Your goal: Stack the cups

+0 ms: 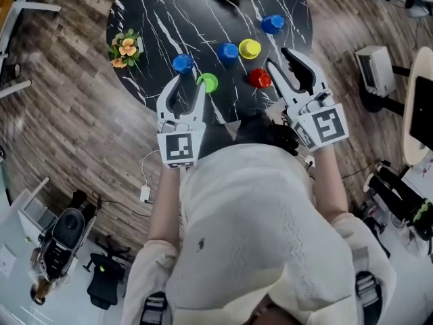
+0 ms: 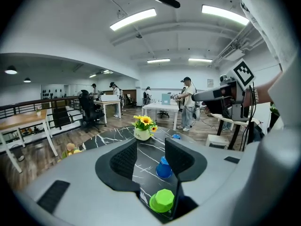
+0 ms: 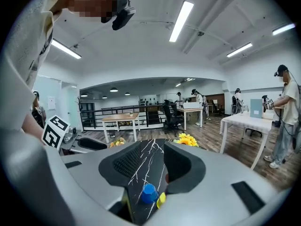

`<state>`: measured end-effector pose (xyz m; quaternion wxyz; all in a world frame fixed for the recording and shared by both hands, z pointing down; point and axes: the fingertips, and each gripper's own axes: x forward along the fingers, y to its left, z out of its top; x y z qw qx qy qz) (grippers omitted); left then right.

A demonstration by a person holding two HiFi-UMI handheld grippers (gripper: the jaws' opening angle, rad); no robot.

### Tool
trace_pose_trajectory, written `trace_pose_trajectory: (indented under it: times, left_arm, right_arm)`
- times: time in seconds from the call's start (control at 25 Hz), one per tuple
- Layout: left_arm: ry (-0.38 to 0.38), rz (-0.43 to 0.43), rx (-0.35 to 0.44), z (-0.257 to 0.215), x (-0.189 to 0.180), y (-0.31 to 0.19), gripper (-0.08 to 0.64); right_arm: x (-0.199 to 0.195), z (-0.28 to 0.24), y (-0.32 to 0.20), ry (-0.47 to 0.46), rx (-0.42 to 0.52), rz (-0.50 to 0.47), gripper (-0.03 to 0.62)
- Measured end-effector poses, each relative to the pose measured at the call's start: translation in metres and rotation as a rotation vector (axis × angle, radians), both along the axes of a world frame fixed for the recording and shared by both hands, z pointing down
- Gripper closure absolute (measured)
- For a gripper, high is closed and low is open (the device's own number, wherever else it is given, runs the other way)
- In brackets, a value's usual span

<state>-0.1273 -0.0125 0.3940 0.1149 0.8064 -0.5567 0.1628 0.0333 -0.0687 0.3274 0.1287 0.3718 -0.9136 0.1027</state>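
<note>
Several upturned cups stand on the black marble table: blue, green, blue, yellow, red and a far blue one. My left gripper hangs open just before the green cup, nothing between its jaws. In the left gripper view the green cup sits low below the open left gripper, a blue cup beyond it. My right gripper is open beside the red cup. The right gripper view shows a blue cup and a yellow cup below the empty right gripper.
A small flower decoration sits at the table's left edge, and a sunflower pot at its far side. Wooden floor surrounds the table. Office desks, chairs and people stand further off.
</note>
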Motion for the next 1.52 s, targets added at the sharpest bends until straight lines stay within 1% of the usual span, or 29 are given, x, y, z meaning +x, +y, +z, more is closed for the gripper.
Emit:
trace_pose_trajectory:
  times: [0.2, 0.32, 0.44, 0.56, 0.8, 1.0, 1.16, 1.32, 1.52]
  left_arm:
    - [-0.031, -0.03, -0.05, 0.028, 0.018, 0.01, 0.364]
    - [-0.051, -0.031, -0.081, 0.045, 0.026, 0.016, 0.36]
    - [-0.051, -0.034, -0.124, 0.065, 0.03, 0.022, 0.356]
    - [-0.06, -0.039, -0.163, 0.087, 0.032, 0.025, 0.353]
    - [-0.115, -0.015, -0.251, 0.132, 0.029, 0.035, 0.345]
    - [-0.137, -0.004, -0.317, 0.161, 0.029, 0.043, 0.339]
    - [-0.147, -0.005, -0.342, 0.174, 0.03, 0.044, 0.333]
    - [-0.15, -0.028, -0.367, 0.187, 0.029, 0.043, 0.318]
    - [-0.151, -0.029, -0.381, 0.194, 0.032, 0.04, 0.318]
  right_arm:
    - [0.011, 0.016, -0.008, 0.01, -0.02, -0.047, 0.43]
    - [0.013, 0.022, -0.011, 0.014, -0.03, -0.062, 0.43]
    - [0.014, 0.028, -0.012, 0.019, -0.036, -0.074, 0.43]
    - [0.016, 0.034, -0.015, 0.024, -0.045, -0.079, 0.43]
    - [0.019, 0.043, -0.015, 0.029, -0.068, -0.071, 0.43]
    - [0.02, 0.054, -0.012, 0.056, -0.088, -0.073, 0.43]
    - [0.021, 0.057, -0.012, 0.058, -0.094, -0.069, 0.43]
    - [0.025, 0.061, -0.013, 0.064, -0.101, -0.064, 0.43]
    - [0.031, 0.062, -0.016, 0.067, -0.103, -0.051, 0.43]
